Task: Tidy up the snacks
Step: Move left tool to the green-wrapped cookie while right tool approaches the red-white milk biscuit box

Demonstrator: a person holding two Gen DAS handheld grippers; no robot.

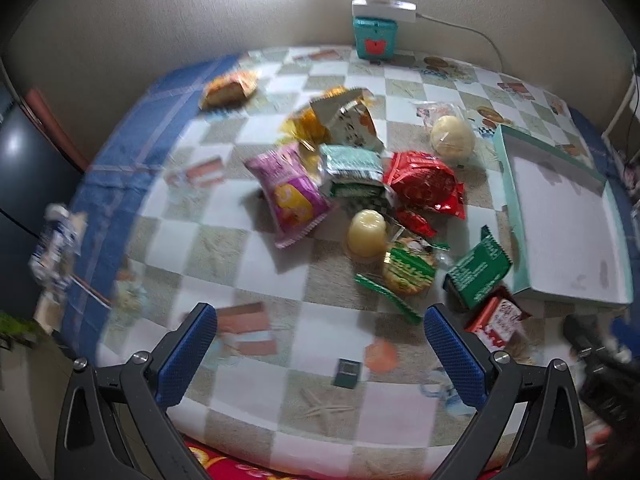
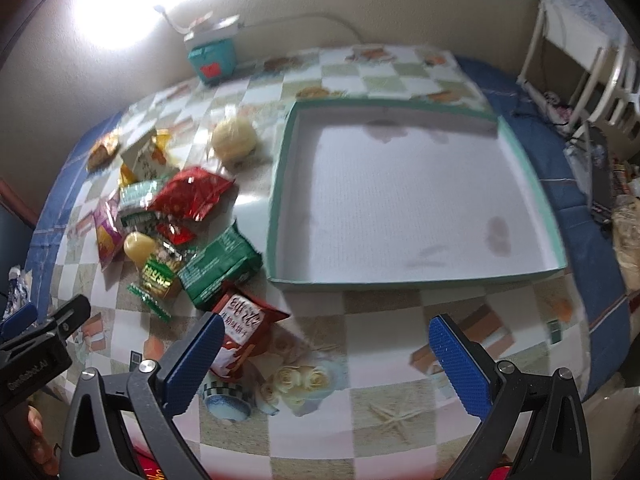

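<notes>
Snacks (image 1: pixel 352 184) beside teal box (image 2: pixel 400 196)

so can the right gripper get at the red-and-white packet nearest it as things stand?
Probably yes. The right gripper is open and holds nothing, and the red-and-white packet lies flat on the tablecloth by its left finger, with nothing on top. The green packet crowds its far end only.

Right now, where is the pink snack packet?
In the left wrist view the pink snack packet lies on the checked tablecloth, at the left edge of the pile, touching the pale green packet.
</notes>
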